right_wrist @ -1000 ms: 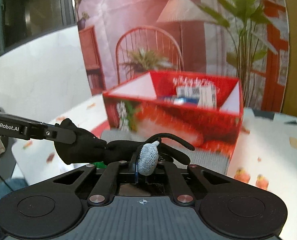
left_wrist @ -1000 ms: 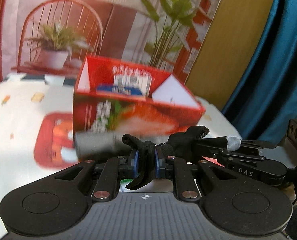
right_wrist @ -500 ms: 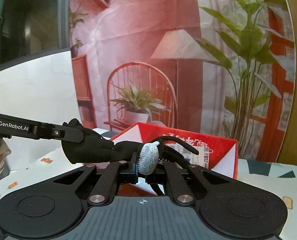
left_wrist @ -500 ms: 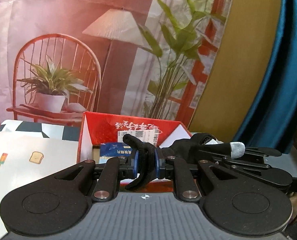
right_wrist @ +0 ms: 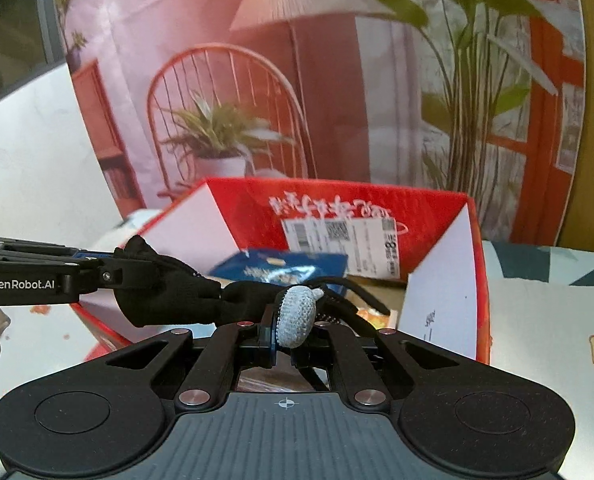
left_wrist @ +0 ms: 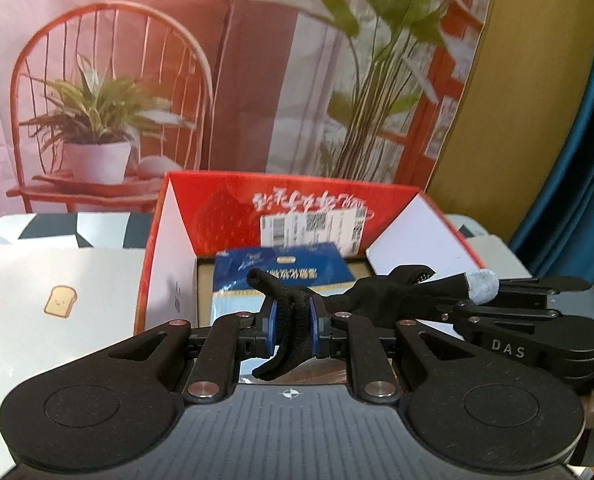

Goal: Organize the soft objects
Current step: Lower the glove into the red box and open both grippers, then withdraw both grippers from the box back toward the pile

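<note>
Black knit, a glove [left_wrist: 381, 296], hangs stretched between the two grippers over the open red box [left_wrist: 297, 200]. The left gripper [left_wrist: 291, 330] is clenched on one end of it, a fold of the fabric squeezed between its blue pads [left_wrist: 272, 326], with a loose tail drooping below the jaws. From there the glove runs off to that gripper's right, where the right gripper [left_wrist: 529, 320] shows as a black bar marked DAS, and a grey fingertip [left_wrist: 482, 287] pokes out over it.

From the right gripper's own view, that gripper [right_wrist: 285, 330] is shut tight on the grey knit fingertip [right_wrist: 297, 314], which bulges up out of the jaws. The glove [right_wrist: 177, 300] trails away to its left, to the left gripper [right_wrist: 97, 270], a dark bar lettered GenRobot.AI. A thin black strap [right_wrist: 357, 288] of the glove loops just ahead of the right jaws.

Ahead of both grippers and below them sits the box [right_wrist: 357, 200], flaps up, white inside the side flaps, with a shipping label [right_wrist: 341, 240] on its far wall. A blue packet [left_wrist: 285, 268] lies inside, straight ahead of the left gripper. The box stands on a table [left_wrist: 57, 280] under a pale cloth printed with toast and an ice lolly. Behind it hangs a backdrop [left_wrist: 137, 60] picturing a red chair, a lamp and potted plants. To the far right of the left gripper is a blue curtain [left_wrist: 577, 160].
</note>
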The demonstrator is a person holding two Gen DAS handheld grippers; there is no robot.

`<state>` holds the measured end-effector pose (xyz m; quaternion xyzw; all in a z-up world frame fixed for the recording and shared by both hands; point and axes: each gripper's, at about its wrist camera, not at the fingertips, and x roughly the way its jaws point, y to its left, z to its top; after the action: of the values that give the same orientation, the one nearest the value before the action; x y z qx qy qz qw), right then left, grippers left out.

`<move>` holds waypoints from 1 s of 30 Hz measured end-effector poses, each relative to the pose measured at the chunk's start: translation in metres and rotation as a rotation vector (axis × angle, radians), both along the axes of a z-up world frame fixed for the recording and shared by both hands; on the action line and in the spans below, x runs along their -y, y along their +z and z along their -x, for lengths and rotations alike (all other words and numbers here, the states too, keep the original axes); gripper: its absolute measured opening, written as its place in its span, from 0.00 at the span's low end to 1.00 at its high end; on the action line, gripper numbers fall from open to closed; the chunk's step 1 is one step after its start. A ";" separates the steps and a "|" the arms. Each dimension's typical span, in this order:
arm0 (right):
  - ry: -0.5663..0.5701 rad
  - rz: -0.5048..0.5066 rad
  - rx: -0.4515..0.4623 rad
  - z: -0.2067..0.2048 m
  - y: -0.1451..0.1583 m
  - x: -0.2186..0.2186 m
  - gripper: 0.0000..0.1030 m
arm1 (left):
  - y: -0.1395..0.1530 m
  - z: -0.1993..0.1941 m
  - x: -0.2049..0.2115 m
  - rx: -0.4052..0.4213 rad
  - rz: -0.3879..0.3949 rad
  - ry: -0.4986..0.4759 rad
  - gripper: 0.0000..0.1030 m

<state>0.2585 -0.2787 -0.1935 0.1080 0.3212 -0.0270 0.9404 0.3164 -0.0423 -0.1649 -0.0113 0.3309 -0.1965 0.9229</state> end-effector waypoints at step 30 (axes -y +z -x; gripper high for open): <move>-0.040 0.089 0.218 0.101 0.020 -0.038 1.00 | 0.020 0.124 -0.043 0.169 -0.101 0.086 1.00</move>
<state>0.1579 -0.2406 -0.1737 0.0750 0.2131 -0.0480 0.9730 0.1921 0.0004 -0.1449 0.0379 0.2605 -0.1400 0.9545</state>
